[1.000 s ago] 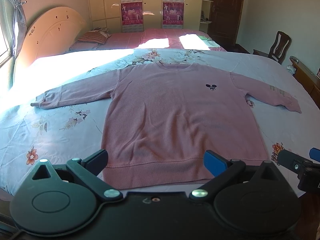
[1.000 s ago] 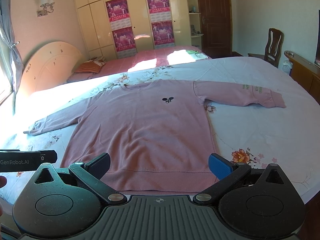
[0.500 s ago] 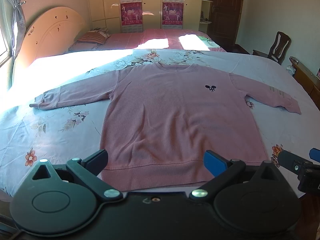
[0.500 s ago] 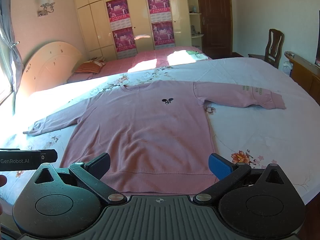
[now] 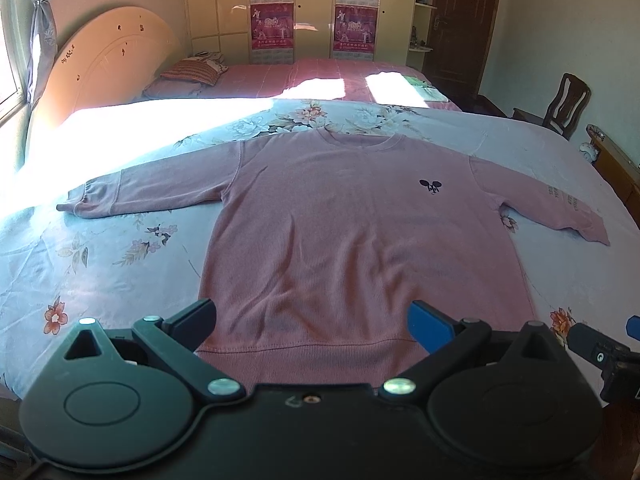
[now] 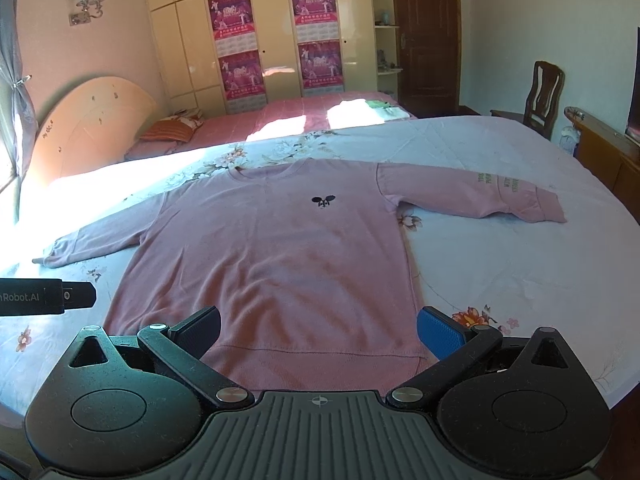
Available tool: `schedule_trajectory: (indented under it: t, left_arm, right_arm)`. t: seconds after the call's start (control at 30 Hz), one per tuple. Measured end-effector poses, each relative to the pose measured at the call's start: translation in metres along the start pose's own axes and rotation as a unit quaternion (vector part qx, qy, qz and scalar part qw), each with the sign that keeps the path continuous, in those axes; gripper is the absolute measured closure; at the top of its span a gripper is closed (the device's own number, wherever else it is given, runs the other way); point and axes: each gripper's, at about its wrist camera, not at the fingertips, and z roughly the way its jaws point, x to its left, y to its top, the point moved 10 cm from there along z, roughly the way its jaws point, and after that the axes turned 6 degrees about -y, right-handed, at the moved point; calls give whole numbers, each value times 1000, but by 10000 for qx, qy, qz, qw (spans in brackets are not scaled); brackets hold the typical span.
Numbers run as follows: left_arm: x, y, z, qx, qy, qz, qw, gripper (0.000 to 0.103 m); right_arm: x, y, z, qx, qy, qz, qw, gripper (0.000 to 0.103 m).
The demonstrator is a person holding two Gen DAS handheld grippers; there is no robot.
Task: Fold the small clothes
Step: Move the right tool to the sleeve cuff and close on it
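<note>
A pink long-sleeved sweater lies flat and face up on the flowered bedspread, both sleeves spread out to the sides. A small dark emblem marks its chest. My left gripper hovers open over the hem, nothing between its fingers. My right gripper is also open, above the hem's right half. The right gripper's tip shows at the right edge of the left wrist view, and the left gripper's body shows at the left edge of the right wrist view.
The bedspread stretches wide on both sides of the sweater. A second bed with a striped pillow stands behind. A wooden chair and a low wooden cabinet are at the right, wardrobes at the back.
Both grippers have crept slightly forward toward the sweater's hem. The sweater has not moved and both grippers stay open.
</note>
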Motion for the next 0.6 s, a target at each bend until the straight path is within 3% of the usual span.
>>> schedule_trajectory:
  t: [0.27, 0.43, 0.6]
  left_arm:
    - [7, 15, 31, -73, -91, -163, 9998, 1]
    - [7, 25, 54, -198, 63, -154, 9997, 1]
    - [1, 34, 89, -37, -25, -252, 9997, 1]
  right_arm:
    - [-27, 13, 26, -188, -258, 17, 9995, 0]
    - [-51, 21, 54, -128, -95, 294, 9994, 0]
    - [-70, 34, 79, -139, -96, 329, 9993, 0]
